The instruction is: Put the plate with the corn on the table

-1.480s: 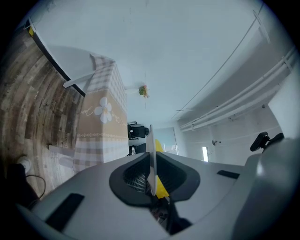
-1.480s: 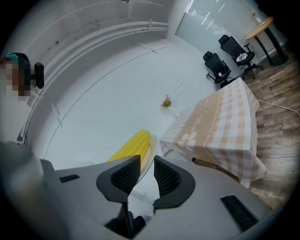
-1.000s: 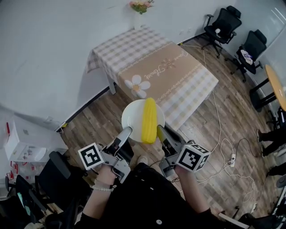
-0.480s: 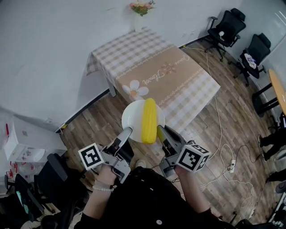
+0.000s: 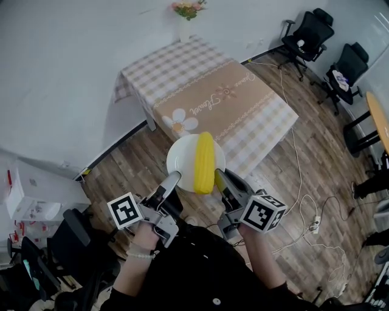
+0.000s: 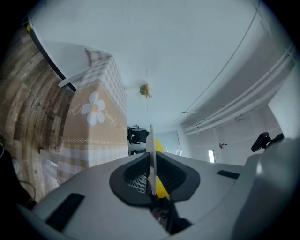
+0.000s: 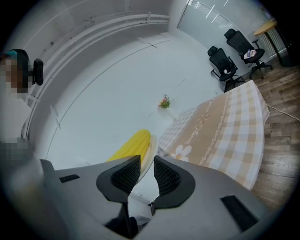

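A white plate [image 5: 181,161] carrying a yellow corn cob [image 5: 204,163] hangs in the air over the wood floor, just short of the near edge of the checked table [image 5: 206,91]. My left gripper [image 5: 172,180] is shut on the plate's near-left rim, and my right gripper [image 5: 219,177] is shut on its near-right rim. In the left gripper view the plate [image 6: 151,150] stands edge-on between the pads, with the corn [image 6: 161,185] behind it. In the right gripper view the plate's rim [image 7: 149,152] runs between the jaws, the corn [image 7: 131,145] lies on its left and the table [image 7: 220,126] ahead.
A flower vase [image 5: 187,12] stands at the table's far end by the wall. Office chairs [image 5: 307,33] [image 5: 347,61] are at the back right, beside a round table's edge [image 5: 377,115]. Cables and a power strip [image 5: 315,214] lie on the floor at right. A white box [image 5: 30,194] sits at left.
The plate with the corn and both grippers have edged slightly closer to the table's near edge. Both grips are unchanged.
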`<act>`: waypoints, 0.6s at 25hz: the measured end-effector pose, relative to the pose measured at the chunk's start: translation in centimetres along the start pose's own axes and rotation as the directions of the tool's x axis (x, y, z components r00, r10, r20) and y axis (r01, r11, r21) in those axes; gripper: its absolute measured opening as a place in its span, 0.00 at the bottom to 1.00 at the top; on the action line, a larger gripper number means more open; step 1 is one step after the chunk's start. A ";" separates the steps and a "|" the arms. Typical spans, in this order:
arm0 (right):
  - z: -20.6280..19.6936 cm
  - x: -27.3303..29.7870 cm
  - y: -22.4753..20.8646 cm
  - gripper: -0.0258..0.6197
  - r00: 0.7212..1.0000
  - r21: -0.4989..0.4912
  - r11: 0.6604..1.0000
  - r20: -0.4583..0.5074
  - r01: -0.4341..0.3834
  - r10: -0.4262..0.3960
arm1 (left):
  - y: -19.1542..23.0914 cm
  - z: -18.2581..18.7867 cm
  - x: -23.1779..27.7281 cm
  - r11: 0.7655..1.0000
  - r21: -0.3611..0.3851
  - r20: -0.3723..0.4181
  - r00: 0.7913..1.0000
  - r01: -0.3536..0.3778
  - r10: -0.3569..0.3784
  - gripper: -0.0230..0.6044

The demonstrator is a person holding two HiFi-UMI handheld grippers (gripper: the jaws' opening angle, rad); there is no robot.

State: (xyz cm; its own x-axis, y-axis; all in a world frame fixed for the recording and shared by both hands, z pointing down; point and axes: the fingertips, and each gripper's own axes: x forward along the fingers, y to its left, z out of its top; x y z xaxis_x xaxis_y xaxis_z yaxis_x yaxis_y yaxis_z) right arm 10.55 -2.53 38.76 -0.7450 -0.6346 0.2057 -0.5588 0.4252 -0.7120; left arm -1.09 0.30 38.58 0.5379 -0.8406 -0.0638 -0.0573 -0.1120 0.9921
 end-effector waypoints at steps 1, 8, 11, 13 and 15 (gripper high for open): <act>0.0 0.0 0.0 0.23 1.000 0.000 1.000 -0.001 0.000 0.000 | 0.0 0.0 0.0 1.000 0.000 0.001 1.000 -0.003 0.003 0.10; 0.0 0.0 -0.5 0.23 1.000 0.004 1.000 0.002 0.003 -0.003 | 0.2 -0.1 0.4 1.000 0.008 -0.005 1.000 -0.006 0.006 0.10; 0.0 -0.1 -0.5 0.23 1.000 0.002 1.000 0.005 0.010 -0.010 | 0.4 -0.1 0.4 1.000 0.004 -0.012 1.000 -0.006 0.006 0.10; -0.1 -0.1 -0.7 0.23 1.000 0.003 1.000 0.008 0.019 -0.020 | 0.5 -0.1 0.5 1.000 -0.001 -0.019 1.000 -0.005 0.005 0.10; -0.2 -0.1 -0.8 0.23 0.999 0.005 0.999 0.012 0.031 -0.031 | 0.7 -0.1 0.6 1.000 -0.004 -0.028 1.000 -0.006 0.006 0.10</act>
State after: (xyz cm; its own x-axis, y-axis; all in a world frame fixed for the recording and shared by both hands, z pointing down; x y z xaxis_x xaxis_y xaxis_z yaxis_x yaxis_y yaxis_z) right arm 10.98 -2.70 39.44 -0.7227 -0.6553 0.2199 -0.5800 0.4019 -0.7086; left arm -0.72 -0.21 39.22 0.5605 -0.8263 -0.0553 -0.0567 -0.1049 0.9929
